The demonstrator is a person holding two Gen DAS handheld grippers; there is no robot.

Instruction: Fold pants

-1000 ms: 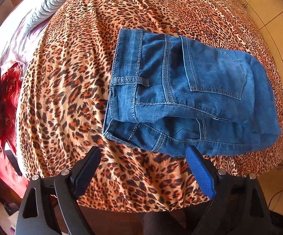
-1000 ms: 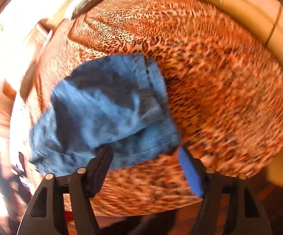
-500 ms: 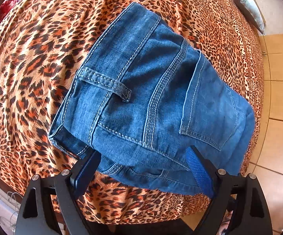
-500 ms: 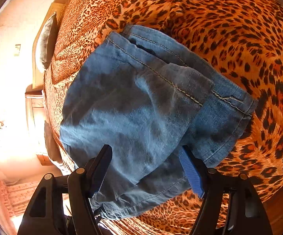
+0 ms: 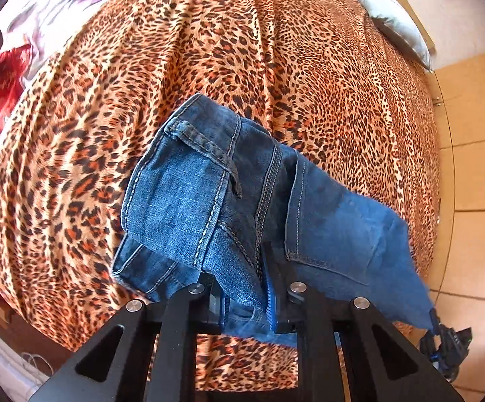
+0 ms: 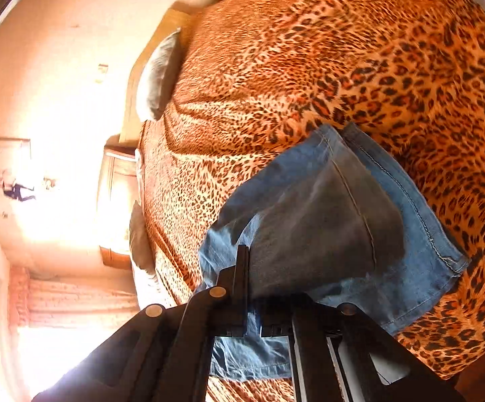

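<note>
Jeans [image 5: 242, 207]: your left claw [image 5: 245, 298], wide open a second ago, now clamps the waist end at lower centre; your right claw [image 6: 252, 305] clamps the hems. Folded bundle ready to lift.

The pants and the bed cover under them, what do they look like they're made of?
Pants: blue denim, matte, judging by the woven grain, heavy contrast stitching and belt loop. Bed cover: thin, smooth leopard-print fabric with a slight sheen, probably synthetic, though the fibre can't be told.

Folded blue denim pants [image 5: 208, 201]

We see them bunched, waistband end raised, hem end apparently lifted too, above the leopard-print bedspread [image 5: 208, 50].
</note>
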